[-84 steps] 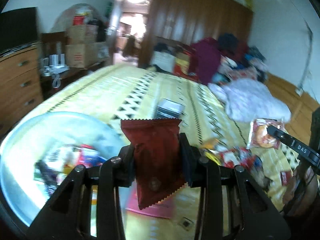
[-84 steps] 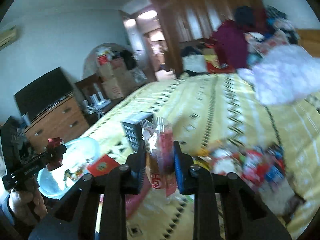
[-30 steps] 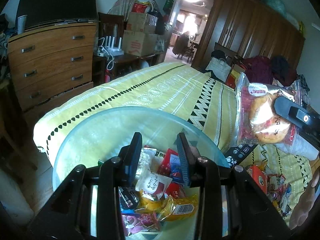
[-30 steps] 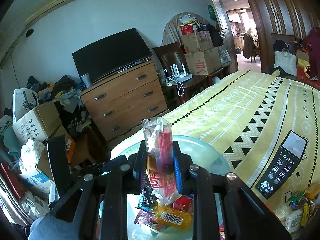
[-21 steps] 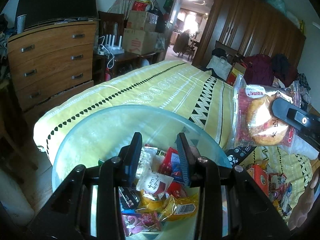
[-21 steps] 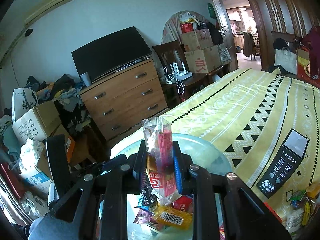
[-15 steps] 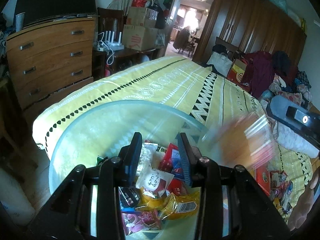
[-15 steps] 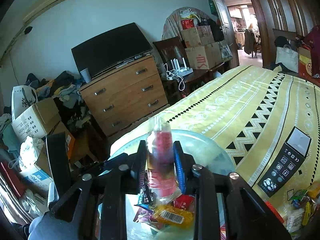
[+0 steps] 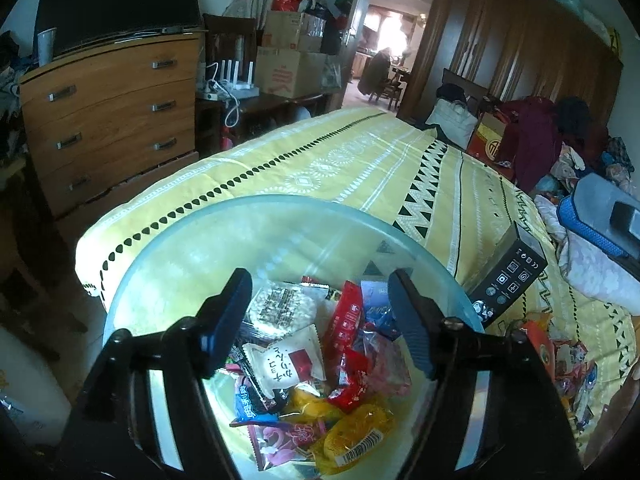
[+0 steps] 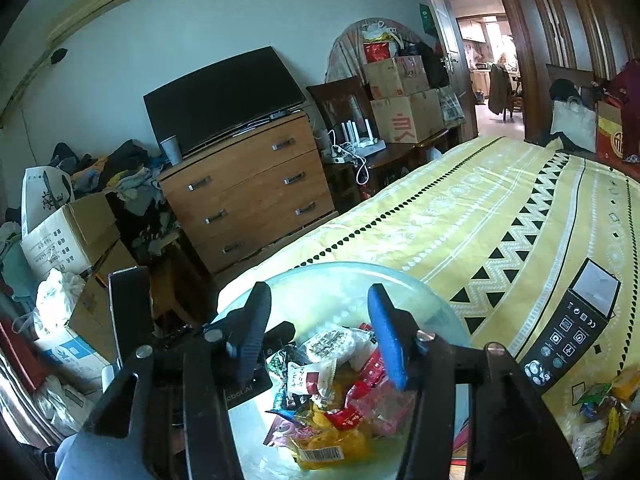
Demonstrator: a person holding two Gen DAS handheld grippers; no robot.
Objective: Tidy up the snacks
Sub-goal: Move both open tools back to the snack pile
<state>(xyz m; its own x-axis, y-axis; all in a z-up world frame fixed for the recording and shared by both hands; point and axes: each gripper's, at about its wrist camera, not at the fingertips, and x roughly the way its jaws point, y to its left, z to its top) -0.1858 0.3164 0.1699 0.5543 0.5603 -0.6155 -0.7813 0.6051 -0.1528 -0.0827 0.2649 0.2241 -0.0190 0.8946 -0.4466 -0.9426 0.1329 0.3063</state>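
Both grippers, left gripper (image 9: 320, 320) and right gripper (image 10: 316, 332), opening empty over glass bowl (image 9: 192, 240); snack packets (image 9: 320, 364) light, crinkly, slippery: pinch flat edge seams, gently.

A: Where are the two tools?

B: Both point forward and downward, side by side. The left tool (image 9: 320, 312) has its jaws opening, with nothing gripped between them. Its black arms fill the bottom of its own view.

A: And the right one?

B: The right tool (image 10: 318, 332) is opening too, its blue pads standing apart and pressing on nothing. From the left wrist view, one blue-padded finger (image 9: 596, 220) of it shows at the right edge. From the right wrist view, the left tool's body sits low on the left.
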